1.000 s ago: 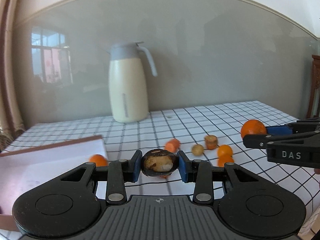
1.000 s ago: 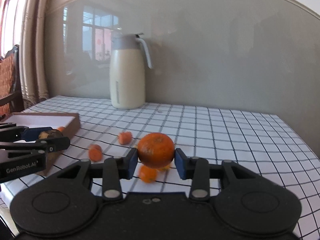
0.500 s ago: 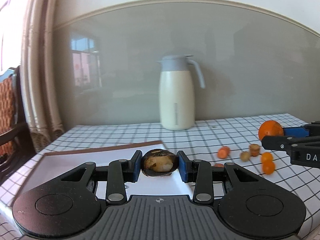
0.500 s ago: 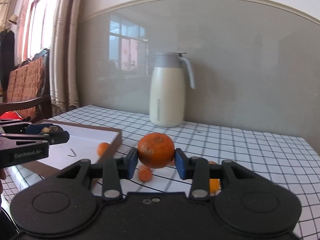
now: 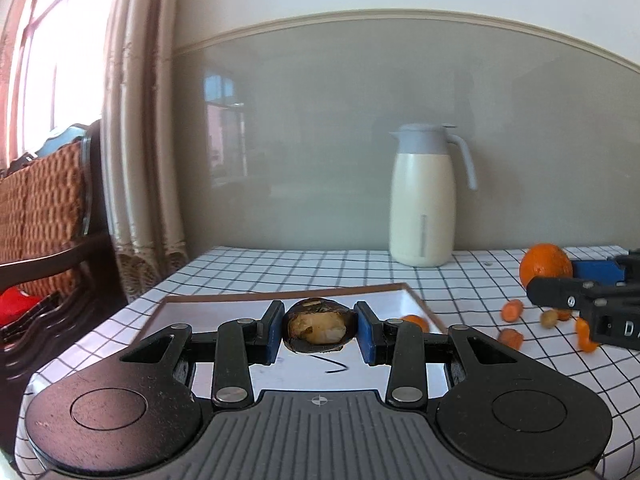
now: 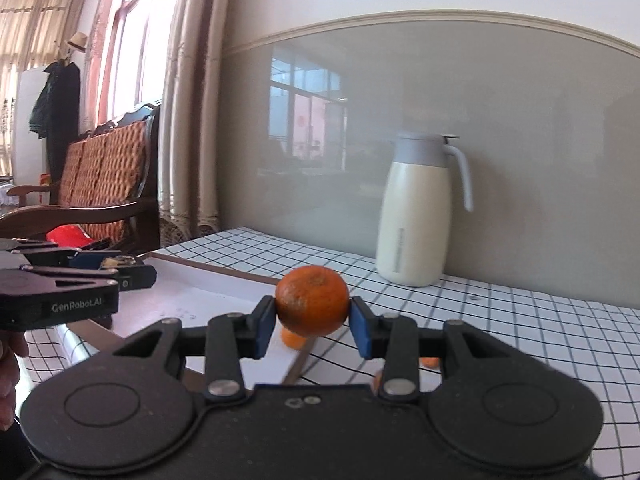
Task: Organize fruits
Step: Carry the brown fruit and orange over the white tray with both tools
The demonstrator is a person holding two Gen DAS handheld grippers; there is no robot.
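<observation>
My left gripper point(image 5: 319, 330) is clamping a dark-skinned fruit point(image 5: 318, 330) with pale torn flesh between its blue pads, and my right gripper point(image 6: 312, 322) is squeezing a tangerine point(image 6: 312, 300) the same way; I am seeing the checked tablecloth point(image 5: 280, 268) spreading beneath both; the brown-rimmed white tray point(image 5: 224, 312) is lying just under and ahead of the left gripper, and ahead-left of the right one; the cream jug point(image 5: 423, 196) is standing well beyond, to the right; small orange pieces point(image 5: 511, 310) are lying scattered right of the tray; one small orange fruit point(image 5: 416, 322) is sitting at the tray's right edge.
</observation>
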